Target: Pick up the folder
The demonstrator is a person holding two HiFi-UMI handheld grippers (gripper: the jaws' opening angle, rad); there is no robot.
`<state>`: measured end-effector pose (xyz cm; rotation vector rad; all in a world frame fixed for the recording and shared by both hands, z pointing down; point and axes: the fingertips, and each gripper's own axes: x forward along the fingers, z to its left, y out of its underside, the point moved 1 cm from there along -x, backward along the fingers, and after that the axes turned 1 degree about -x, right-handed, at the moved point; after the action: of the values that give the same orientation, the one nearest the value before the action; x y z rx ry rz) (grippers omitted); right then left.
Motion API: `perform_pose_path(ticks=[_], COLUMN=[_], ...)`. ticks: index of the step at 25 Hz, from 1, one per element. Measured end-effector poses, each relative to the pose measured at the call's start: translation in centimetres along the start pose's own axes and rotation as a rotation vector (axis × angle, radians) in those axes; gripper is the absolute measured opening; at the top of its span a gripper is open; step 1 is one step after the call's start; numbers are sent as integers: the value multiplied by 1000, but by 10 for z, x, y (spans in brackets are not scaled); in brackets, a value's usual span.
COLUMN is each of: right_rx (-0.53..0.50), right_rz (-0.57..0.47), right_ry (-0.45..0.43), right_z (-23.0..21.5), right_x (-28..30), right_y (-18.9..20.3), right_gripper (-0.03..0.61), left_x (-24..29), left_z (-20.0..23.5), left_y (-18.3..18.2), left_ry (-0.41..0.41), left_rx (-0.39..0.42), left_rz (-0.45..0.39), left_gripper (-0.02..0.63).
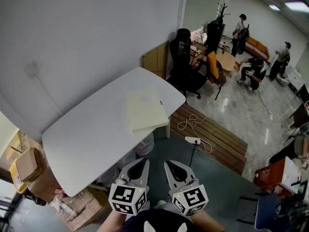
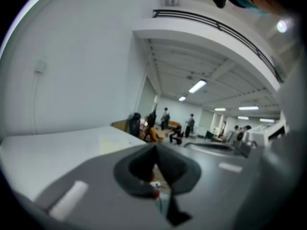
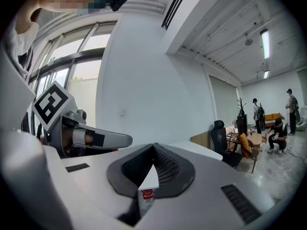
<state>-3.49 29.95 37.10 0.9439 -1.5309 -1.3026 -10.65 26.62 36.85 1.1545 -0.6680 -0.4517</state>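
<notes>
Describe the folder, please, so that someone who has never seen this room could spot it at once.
Find the long white table along the wall. Toward its end nearest the black office chair lies the folder, flat by the table's front edge. It is a pale cream rectangle, the only thing on the tabletop.

A white table [image 1: 87,144] stands along a pale grey wall [image 1: 87,33], a black office chair [image 1: 182,62] beyond, strip lights [image 1: 295,5] overhead.

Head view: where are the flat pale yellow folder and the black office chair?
flat pale yellow folder [image 1: 146,110]: head view, centre of its cover.
black office chair [image 1: 181,54]: head view, its backrest.
</notes>
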Motion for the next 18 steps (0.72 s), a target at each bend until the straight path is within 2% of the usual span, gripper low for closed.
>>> perform_pose_path(ticks=[11, 18], right_rx=[36, 31], right_rz=[-14, -46], right_ry=[35, 72], right_z=[18, 38], right_x=[15, 26], right_y=[-1, 1], right_gripper=[9, 9], left_x=[-16, -35], left_z=[30, 62], left_y=[-1, 7], left_ry=[4, 42], left_rx=[-15, -58], left_rz=[3, -10], left_gripper=[5, 5])
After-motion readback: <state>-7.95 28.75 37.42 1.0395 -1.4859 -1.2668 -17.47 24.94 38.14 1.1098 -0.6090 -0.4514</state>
